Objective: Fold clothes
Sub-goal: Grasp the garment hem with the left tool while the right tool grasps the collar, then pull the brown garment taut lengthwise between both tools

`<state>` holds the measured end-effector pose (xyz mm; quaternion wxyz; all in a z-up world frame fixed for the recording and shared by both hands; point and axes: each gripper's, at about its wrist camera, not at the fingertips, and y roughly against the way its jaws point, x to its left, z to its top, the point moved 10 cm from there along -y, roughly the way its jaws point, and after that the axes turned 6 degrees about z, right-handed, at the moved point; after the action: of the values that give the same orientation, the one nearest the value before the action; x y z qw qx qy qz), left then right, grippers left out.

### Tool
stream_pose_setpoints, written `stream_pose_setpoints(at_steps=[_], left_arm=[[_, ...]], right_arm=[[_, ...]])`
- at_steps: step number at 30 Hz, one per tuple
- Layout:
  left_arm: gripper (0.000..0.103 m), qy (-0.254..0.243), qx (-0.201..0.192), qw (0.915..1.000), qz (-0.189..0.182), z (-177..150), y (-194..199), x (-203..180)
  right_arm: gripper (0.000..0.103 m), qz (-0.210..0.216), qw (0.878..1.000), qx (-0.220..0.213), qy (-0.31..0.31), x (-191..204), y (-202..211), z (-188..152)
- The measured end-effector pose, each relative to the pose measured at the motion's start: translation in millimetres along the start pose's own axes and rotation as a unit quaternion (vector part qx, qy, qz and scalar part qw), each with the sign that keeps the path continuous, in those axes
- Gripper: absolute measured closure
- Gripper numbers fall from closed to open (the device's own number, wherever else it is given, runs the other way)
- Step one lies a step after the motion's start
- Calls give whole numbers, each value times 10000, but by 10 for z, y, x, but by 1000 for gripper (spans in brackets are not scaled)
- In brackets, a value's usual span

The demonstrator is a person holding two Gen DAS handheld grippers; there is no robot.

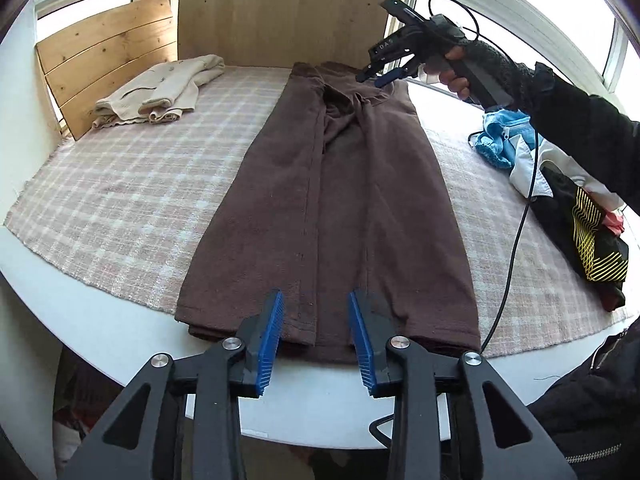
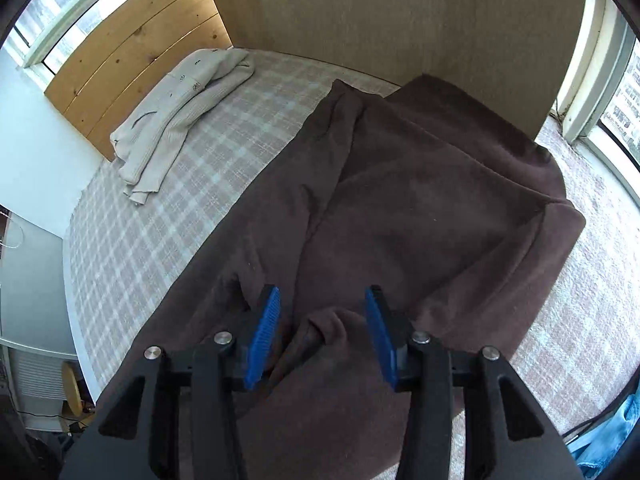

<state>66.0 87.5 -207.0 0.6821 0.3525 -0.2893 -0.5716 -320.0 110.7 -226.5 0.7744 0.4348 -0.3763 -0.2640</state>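
Two claws, both mine, and both spread wide with nothing between their blue ribbed pads. My left claw (image 1: 316,320) hovers at the near hem of the long brown fleecy garment (image 1: 340,200), which lies flat and lengthwise down the middle of the pink-and-white checked cloth (image 1: 132,208) covering the round white table (image 1: 120,344). Its hem reaches just past the cloth's near edge onto the bare table top. My right claw (image 2: 320,332) hangs low over the far end of the same brown garment (image 2: 400,220), where the fabric is rumpled into soft ridges and one corner is turned back on itself; whether the pads touch the cloth I cannot tell. From the left wrist view, my right hand (image 1: 460,76) grips the handle of that claw (image 1: 380,74), a black cable (image 1: 516,248) trailing from it across the table. A folded cream knitted cardigan with buttons (image 1: 160,92) sits at the far left, well apart from the brown piece. To the right lies a heap of unfolded clothes (image 1: 560,184): blue, white, and black with yellow stripes.
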Motion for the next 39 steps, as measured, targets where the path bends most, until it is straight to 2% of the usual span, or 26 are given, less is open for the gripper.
stream_pose_setpoints(at_steps=[2,6,8,13,18,20,21,23,24,27,28,32,33,34,36,37,38,39], left_arm=[[69,-186,18,9996,204,18,-108,1],[68,-266,188,9990,304,46,-309,45],[68,-248,285,9989,295,44,-386,75],[68,-276,473,9982,259,6,-465,98],[69,-331,571,9976,191,-16,-511,75],[69,-350,578,9976,160,-19,-507,69],[69,-359,580,9976,145,-20,-507,68],[69,-374,568,9976,122,-18,-517,75],[69,-377,562,9976,109,-16,-522,78],[69,-352,550,9978,76,-11,-527,86],[69,-352,546,9979,74,-10,-527,86],[69,-366,551,9978,69,-5,-535,87],[69,-353,555,9978,53,-2,-535,89],[69,-345,558,9978,39,-1,-535,91],[69,-347,561,9978,27,-1,-535,91],[69,-353,563,9978,26,-1,-536,90],[69,-360,564,9978,26,-1,-536,89],[69,-366,565,9977,26,-1,-537,88]], right_arm=[[59,67,9998,163,-111,6,-113,62],[59,265,9988,344,-232,68,-257,151],[59,185,9989,420,-103,108,-303,155],[59,353,9969,708,23,272,-388,31],[59,257,9969,703,242,363,-273,-7],[59,-79,9959,771,461,303,-237,-53],[59,-97,9960,773,435,253,-224,-70],[64,-133,9962,776,383,155,-198,-103],[77,-151,9962,779,359,106,-185,-118],[79,36,9965,761,335,90,-125,-124],[79,95,9962,738,451,139,-103,-132],[78,-99,9870,907,1324,383,-140,-243],[76,-136,9837,959,1514,446,-163,-274],[68,-177,9801,1011,1699,506,-189,-305],[64,-401,9753,1095,1878,508,-280,-343],[68,-520,9737,1121,1915,486,-322,-352],[78,-651,9751,1187,1754,396,-350,-355],[96,-674,9780,1310,1475,280,-366,-373]])
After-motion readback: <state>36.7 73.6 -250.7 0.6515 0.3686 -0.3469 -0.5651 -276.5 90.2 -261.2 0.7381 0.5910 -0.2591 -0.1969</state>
